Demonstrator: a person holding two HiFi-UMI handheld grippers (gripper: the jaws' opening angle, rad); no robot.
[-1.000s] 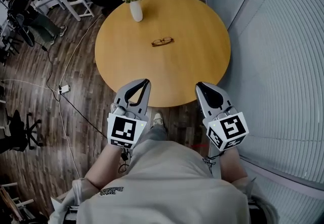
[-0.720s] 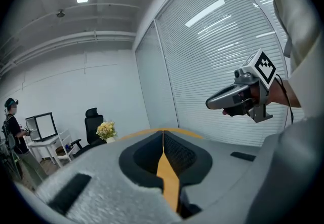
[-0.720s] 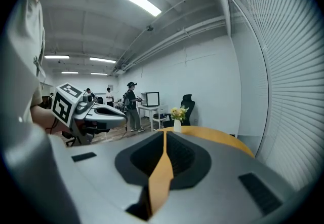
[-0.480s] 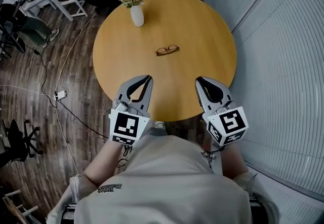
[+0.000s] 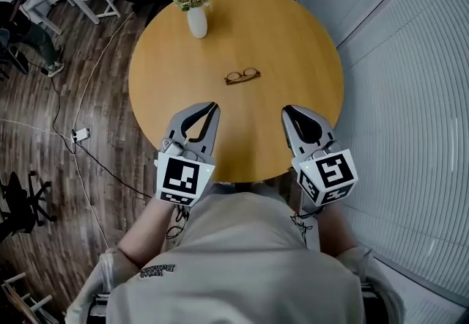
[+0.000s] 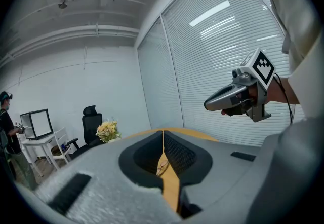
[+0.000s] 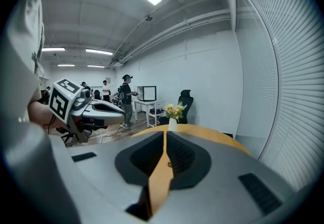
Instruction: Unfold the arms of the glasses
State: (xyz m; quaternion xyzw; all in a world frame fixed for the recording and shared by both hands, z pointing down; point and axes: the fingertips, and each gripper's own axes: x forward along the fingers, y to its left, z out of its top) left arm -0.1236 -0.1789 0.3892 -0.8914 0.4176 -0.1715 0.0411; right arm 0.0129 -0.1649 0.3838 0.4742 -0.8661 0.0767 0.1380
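1. Hovering over the near rim of the worktop (image 5: 293, 37): left gripper (image 5: 213, 105) sits lower centre-left of the head view and right gripper (image 5: 286, 109) lower centre-right, well apart from each other.
2. Left gripper: jaws clenched, pads meeting at the tips, nothing between them. Right gripper: same, clenched and empty.
3. Glasses (image 5: 242, 76) lie flat on the worktop at mid-frame, ahead of both grippers and well apart from either. Nothing touches them.
4. Each gripper view shows the glasses only as a small shape through the slit between its jaws, too small to read any hinge detail.
5. From the head view the arms look folded in behind the lenses. Can't confirm at this size.
6. Vase of flowers (image 5: 196, 15) stands at the upper left of the worktop, away from the glasses.
7. Progress, my read: nothing done yet. No contact, no arm swung out.
8. Left to do: reach the glasses, open the jaws, pin the front with one gripper and swing out each arm with the other. The arms are thin and lie flat on wood, so getting under an edge is likely the fiddly part.
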